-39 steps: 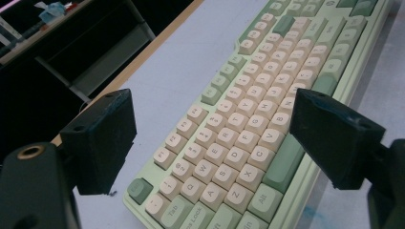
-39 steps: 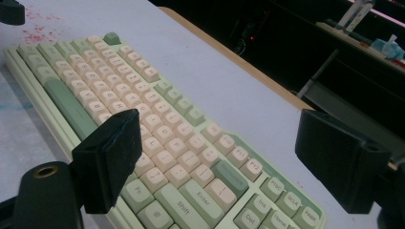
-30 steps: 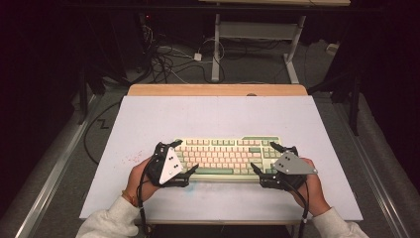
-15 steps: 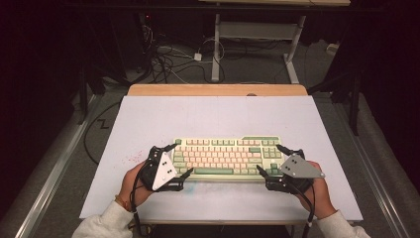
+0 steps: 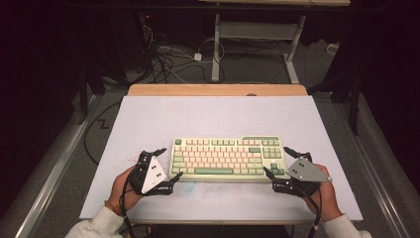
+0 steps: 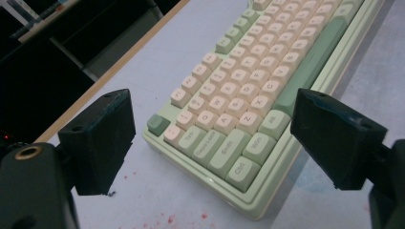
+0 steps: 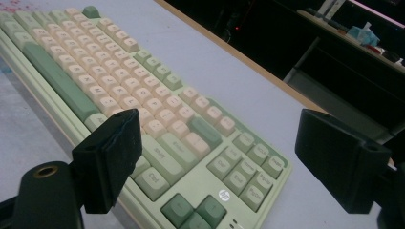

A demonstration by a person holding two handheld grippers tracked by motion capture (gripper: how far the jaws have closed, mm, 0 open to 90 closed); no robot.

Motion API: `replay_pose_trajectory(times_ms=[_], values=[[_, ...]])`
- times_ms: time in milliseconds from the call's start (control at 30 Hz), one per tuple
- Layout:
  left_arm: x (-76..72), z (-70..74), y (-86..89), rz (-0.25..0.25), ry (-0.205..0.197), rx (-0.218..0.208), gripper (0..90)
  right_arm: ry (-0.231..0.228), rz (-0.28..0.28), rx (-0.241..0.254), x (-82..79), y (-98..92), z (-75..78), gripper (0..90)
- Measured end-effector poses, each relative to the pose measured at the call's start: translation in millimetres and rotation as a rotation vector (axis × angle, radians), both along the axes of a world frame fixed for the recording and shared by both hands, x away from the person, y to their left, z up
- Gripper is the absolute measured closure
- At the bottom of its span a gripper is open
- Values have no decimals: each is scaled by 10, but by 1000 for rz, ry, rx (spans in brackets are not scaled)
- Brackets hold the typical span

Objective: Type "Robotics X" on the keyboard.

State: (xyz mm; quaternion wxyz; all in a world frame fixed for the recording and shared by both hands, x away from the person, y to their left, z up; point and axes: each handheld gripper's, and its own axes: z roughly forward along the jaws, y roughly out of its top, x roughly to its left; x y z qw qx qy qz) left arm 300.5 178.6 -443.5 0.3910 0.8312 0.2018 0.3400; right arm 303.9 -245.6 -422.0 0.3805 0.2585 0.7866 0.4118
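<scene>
The keyboard [image 5: 228,157] lies lengthwise between left gripper [image 5: 166,166] and right gripper [image 5: 281,161], each with fingers apart, straddling one short end.

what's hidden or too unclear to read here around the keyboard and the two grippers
- Keyboard legends: too small in the high view.
- Its left near corner: cut off by the bottom edge in the left gripper view.
- Right gripper: whether its left jaw touches the keys; the jaw covers that spot.
</scene>
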Motion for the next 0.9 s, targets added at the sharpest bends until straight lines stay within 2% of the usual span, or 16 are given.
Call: replay_pose_trajectory(times_ms=[367, 500, 900], values=[[-18, -104, 164, 48, 32, 12, 144, 9, -56, 15, -20, -239, -46, 168], [-27, -126, 230, 65, 44, 3, 144, 16, -79, 13, -24, -312, -80, 168], [-60, -228, 423, 100, 87, 4, 144, 45, -116, 17, -29, -481, -204, 168]])
